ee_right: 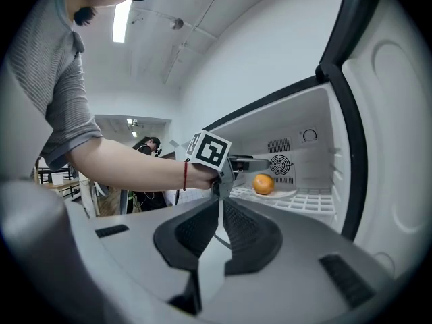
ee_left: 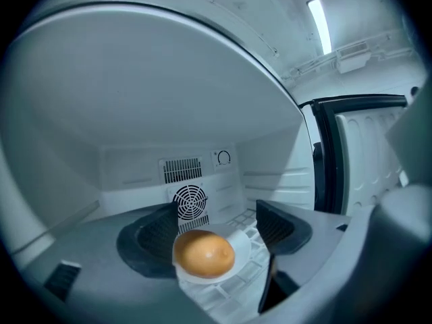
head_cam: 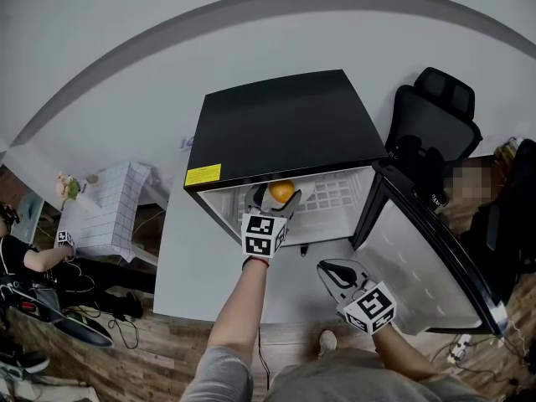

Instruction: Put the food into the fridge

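An orange [head_cam: 281,191] [ee_left: 204,253] [ee_right: 263,184] lies on a small white plate [ee_left: 241,244] [ee_right: 286,194]. The plate rests on the white wire shelf [ee_right: 312,201] inside the black mini fridge [head_cam: 285,124]. My left gripper [head_cam: 278,202] [ee_left: 219,225] reaches into the fridge, open, its jaws wide on either side of plate and orange. The right pad stands clear of the plate; the left pad is close to its edge. Outside the fridge, low in front of the door, my right gripper [head_cam: 332,269] [ee_right: 219,214] is shut and holds nothing.
The fridge door [head_cam: 423,245] stands open at the right. A fan grille [ee_left: 190,200] and a dial sit on the fridge's back wall. A black office chair [head_cam: 431,115] is behind the door. A white tiled box [head_cam: 109,208], cables and a seated person [head_cam: 25,258] are at the left.
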### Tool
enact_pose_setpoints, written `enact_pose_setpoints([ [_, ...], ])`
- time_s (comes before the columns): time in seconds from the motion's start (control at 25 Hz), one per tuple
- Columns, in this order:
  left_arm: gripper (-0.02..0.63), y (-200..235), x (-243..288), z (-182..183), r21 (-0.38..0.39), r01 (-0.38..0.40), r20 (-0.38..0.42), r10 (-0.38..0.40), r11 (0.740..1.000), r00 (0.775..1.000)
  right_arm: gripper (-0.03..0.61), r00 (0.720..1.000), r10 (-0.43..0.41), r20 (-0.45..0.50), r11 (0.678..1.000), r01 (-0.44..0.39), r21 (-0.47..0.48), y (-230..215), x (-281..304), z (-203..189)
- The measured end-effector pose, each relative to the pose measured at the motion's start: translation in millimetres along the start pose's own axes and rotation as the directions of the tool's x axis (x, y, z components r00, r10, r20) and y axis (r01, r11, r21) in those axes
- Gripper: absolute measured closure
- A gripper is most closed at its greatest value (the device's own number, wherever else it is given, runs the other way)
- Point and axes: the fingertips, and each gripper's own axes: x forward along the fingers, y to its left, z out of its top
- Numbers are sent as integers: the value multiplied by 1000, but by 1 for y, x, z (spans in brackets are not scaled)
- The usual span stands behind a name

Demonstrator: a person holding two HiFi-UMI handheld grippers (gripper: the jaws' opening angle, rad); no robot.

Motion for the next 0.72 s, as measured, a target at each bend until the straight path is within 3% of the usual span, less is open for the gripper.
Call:
enact_pose_setpoints([
  [0.2,332,-9,-19,5,12,-4,16,3,1000,1000,565,1000,0,4,1000,0,-3,7,-4,1],
  [0.52,596,-13,-47,5,-2,-35,17,35,999,999,565,1000,1,12,1000,-1,-10,19,-8,4],
  [0.72,603,-23,-60,4,-3,-16,19,16,1000,1000,565,1000,4,16,1000,-4,-19,27,-10,5],
])
